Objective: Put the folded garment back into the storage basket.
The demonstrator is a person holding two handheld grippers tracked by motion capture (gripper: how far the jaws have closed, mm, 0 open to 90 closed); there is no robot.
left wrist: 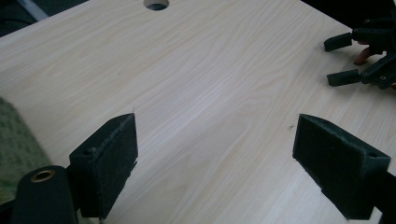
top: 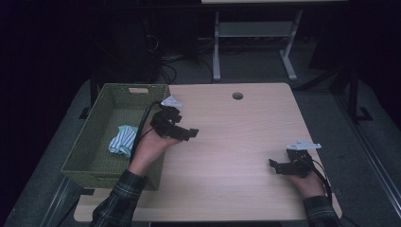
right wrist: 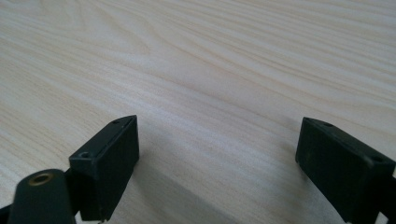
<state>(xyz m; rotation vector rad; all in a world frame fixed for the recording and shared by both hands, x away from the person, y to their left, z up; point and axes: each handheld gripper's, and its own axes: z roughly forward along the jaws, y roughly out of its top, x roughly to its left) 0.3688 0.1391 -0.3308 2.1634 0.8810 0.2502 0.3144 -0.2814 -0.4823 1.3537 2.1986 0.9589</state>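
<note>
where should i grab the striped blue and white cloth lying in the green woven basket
Pinch the bunched top fold of the striped blue and white cloth from straight above: the green woven basket walls block a sideways approach. The open left gripper is nearest, just beside the basket's right rim.

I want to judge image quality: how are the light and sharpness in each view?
High view: dim, dark surroundings, the table evenly lit. Left gripper view: bright wood, near jaws slightly soft, right gripper blurry. Right gripper view: soft shadows under the jaws, far grain blurred.
</note>
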